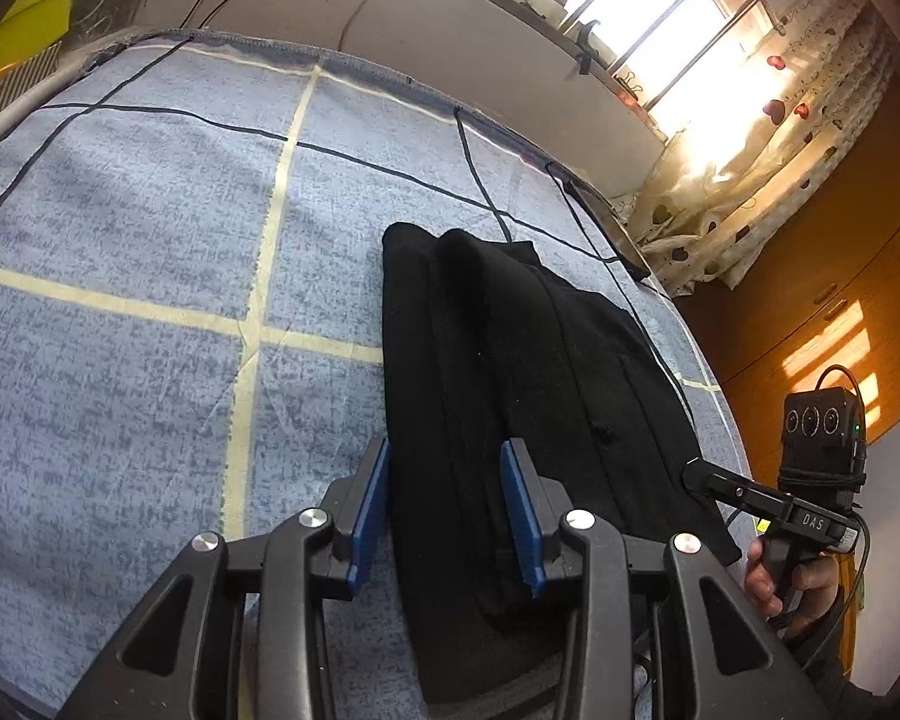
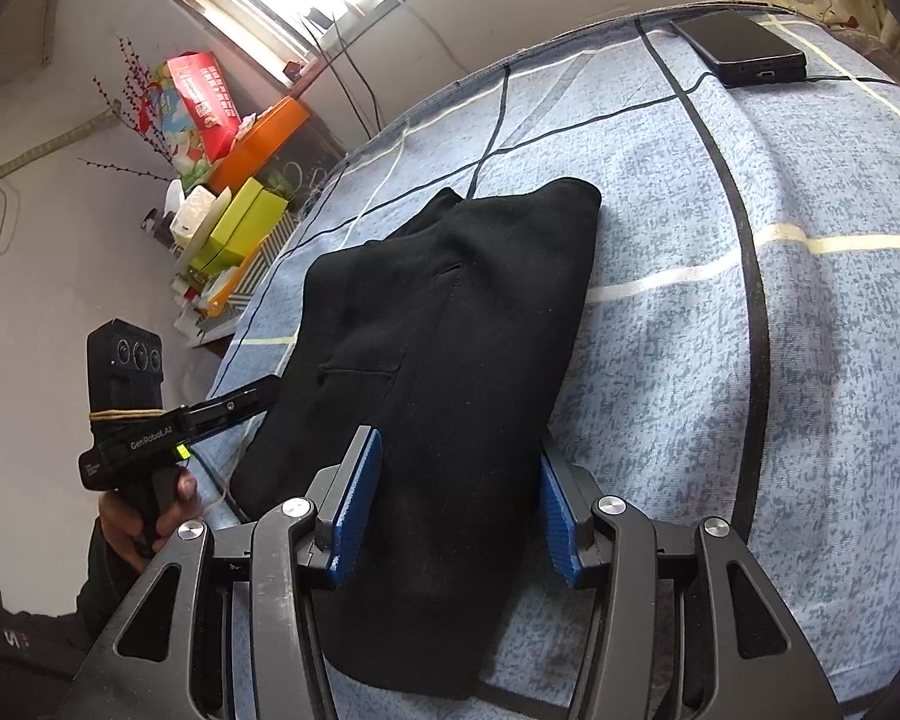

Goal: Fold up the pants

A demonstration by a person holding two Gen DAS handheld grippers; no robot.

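Black pants (image 1: 510, 330) (image 2: 450, 300) lie folded into a long flat strip on a blue checked bed cover (image 1: 150, 210) (image 2: 690, 360). My left gripper (image 1: 445, 444) stands open over the near end. Its left blue pad is at the strip's left edge and its right pad is over the cloth. My right gripper (image 2: 457, 444) is open wider and straddles the other near part of the pants, one pad on each side. Neither grips the cloth, which lies flat. Each gripper shows in the other's view, the right gripper (image 1: 699, 474) at the pants' edge and the left gripper (image 2: 264, 390) likewise.
A black flat device (image 2: 741, 45) with a cable lies at the far corner of the bed. Green boxes (image 2: 234, 228) and an orange box (image 2: 264, 132) crowd a shelf beside the bed. A curtain (image 1: 780, 150) and a wooden cabinet (image 1: 810, 276) stand past the bed's edge.
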